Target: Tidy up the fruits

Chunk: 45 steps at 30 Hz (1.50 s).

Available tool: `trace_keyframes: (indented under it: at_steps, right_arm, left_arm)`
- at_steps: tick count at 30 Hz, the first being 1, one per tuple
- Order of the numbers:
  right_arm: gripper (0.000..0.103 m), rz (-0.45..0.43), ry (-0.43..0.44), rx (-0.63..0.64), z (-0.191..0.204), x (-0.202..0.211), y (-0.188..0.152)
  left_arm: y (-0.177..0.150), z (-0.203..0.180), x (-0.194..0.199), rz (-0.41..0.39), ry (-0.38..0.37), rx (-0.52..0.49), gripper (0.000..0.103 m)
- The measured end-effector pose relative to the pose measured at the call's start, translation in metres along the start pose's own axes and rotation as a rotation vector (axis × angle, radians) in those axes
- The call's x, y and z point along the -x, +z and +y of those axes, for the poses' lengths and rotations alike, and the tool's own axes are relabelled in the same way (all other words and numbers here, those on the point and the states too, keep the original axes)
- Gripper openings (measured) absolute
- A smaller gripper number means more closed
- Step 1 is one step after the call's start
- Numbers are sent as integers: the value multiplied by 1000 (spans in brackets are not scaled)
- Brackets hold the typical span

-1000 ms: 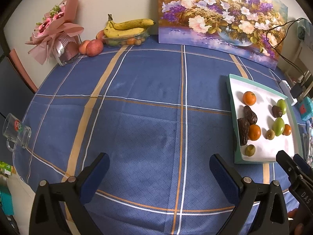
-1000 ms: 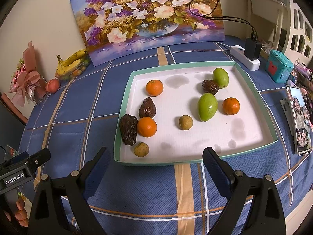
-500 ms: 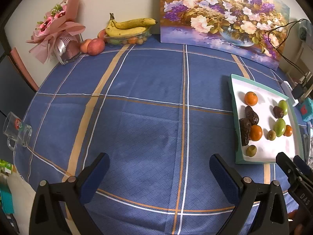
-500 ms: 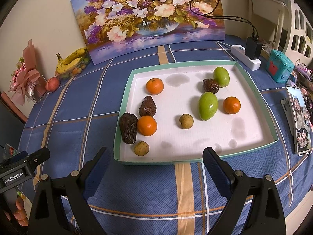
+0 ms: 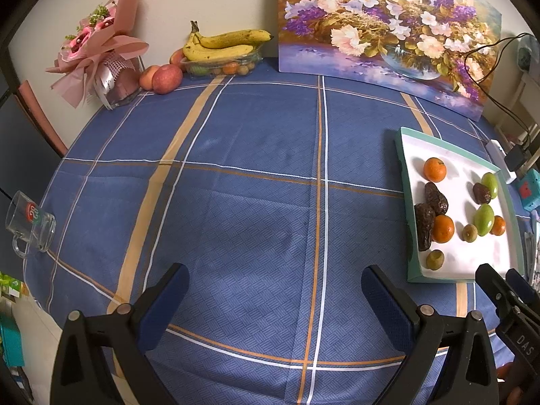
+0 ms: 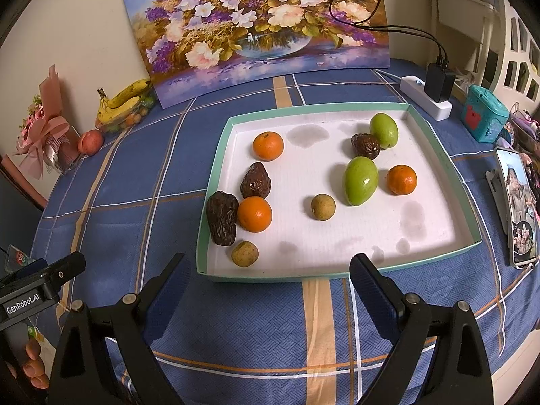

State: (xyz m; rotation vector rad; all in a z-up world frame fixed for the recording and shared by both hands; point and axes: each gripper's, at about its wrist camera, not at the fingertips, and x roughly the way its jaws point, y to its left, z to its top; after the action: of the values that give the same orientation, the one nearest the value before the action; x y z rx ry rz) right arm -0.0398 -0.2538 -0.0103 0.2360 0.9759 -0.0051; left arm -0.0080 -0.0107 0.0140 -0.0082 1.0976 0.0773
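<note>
Since a second ago my left gripper [image 5: 273,298] has drifted a little left: the tray [image 5: 410,236] sits further toward the right edge of its view than it did. My right gripper [image 6: 266,281] has barely shifted; the tray [image 6: 216,168] holds nearly the same spot in its view.

Both claws gape wide, nothing between the fingers. Left hangs over bare blue tablecloth [image 5: 236,185]. Right hangs just short of the tray's near rim.

Fruit in the tray, mixed by kind:
- three oranges: far left [image 6: 268,145], near left [image 6: 254,214], right [image 6: 401,180]
- three dates: near-left one [image 6: 222,217] touching the near orange, one [image 6: 255,181] just behind it, one [image 6: 365,146] far right against a green fruit [image 6: 383,130]
- second green fruit [image 6: 360,180] in the middle
- two small brownish round fruits, one centre [image 6: 323,206], one near-left corner [image 6: 244,253]

More fruit at the far wall: bananas [image 5: 222,45] on a clear tub, apples [image 5: 167,78] beside it. Whether those belong to the job I cannot tell.

Risks from here:
- round fruit rolls if a finger clips it
- the near date and orange touch, so closing on one may drag the other
- dates look soft; a hard squeeze could mash them
- the tray looks like light card; a finger catching the rim may slide or tip it
- phone [image 6: 516,209] stands just right of the tray, within a careless swing
</note>
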Motion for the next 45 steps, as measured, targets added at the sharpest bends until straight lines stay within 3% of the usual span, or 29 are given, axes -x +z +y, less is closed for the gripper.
trace_keyframes:
  at_steps: [45]
  right_arm:
    - [95,9,-3,-1,1,-3,-3]
  left_arm:
    - [-2,2,-3,9,7,0,103]
